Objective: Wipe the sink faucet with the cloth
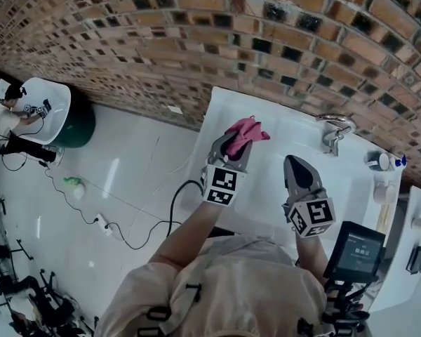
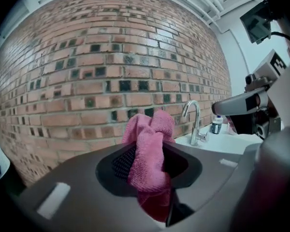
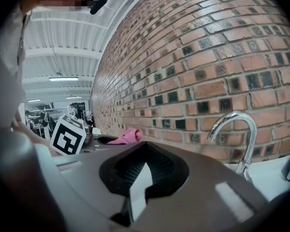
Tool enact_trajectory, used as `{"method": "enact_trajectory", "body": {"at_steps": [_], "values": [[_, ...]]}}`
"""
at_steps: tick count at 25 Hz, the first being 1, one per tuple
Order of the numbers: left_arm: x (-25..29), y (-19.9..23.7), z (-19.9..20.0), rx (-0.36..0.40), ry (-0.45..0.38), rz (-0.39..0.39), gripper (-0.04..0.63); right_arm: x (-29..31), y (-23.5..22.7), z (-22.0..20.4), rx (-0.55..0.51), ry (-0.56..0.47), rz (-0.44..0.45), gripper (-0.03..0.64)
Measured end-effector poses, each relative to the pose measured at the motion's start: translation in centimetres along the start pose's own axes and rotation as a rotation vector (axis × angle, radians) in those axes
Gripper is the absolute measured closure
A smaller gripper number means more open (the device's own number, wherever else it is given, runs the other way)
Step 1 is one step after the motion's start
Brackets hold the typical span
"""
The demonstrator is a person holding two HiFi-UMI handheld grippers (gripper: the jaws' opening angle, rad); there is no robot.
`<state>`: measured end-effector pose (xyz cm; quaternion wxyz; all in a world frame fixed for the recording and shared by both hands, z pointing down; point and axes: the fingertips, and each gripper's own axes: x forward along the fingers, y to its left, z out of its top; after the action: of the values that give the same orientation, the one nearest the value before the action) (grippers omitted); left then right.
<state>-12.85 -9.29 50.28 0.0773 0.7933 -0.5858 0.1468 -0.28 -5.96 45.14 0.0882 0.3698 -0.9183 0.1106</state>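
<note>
My left tongs (image 1: 231,146) are clamped on the crumpled pink microfibre cloth (image 1: 247,130), which bunches up out of the tips and also hangs down below them in the left gripper view (image 2: 147,149). That puts the cloth above the left part of the white table (image 1: 288,128), close to its left edge and clear of the surface. My right tongs (image 1: 298,167) sit beside them nearer the middle of the table. In the right gripper view (image 3: 140,178) their two sides stand only a narrow slit apart, with nothing between them. Past both tips, the curved chrome sink faucet (image 1: 333,133) stands upright at the table's far edge, towards its right side. It is well apart from the cloth and touched by neither pair of tongs. A small dark bottle with a pale cap (image 1: 379,161) stands just right of the faucet, close to the table's far right corner. Behind the far edge rises the red-brown brick wall (image 1: 196,34). Off the table's left edge, a black cable (image 1: 126,237) trails across the pale floor.
</note>
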Motion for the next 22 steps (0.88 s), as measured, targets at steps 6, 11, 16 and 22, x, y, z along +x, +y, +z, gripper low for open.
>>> {"method": "enact_trajectory", "body": {"at_steps": [6, 11, 16, 22], "values": [[-0.3, 1.8, -7.6, -0.061, 0.143, 0.009, 0.471, 1.9, 0.9, -2.4, 0.027, 0.051, 0.004, 0.627], [0.4, 2.1, -13.5, -0.094, 0.260, -0.001, 0.471, 2.3, 0.3, -4.1, 0.046, 0.091, -0.019, 0.627], [1.0, 2.4, -17.1, -0.137, 0.323, -0.010, 0.467, 2.5, -0.5, -5.3, 0.059, 0.121, -0.049, 0.627], [1.9, 1.9, -20.1, -0.152, 0.386, -0.050, 0.459, 2.9, -0.7, -6.5, 0.066, 0.143, -0.056, 0.627]]}}
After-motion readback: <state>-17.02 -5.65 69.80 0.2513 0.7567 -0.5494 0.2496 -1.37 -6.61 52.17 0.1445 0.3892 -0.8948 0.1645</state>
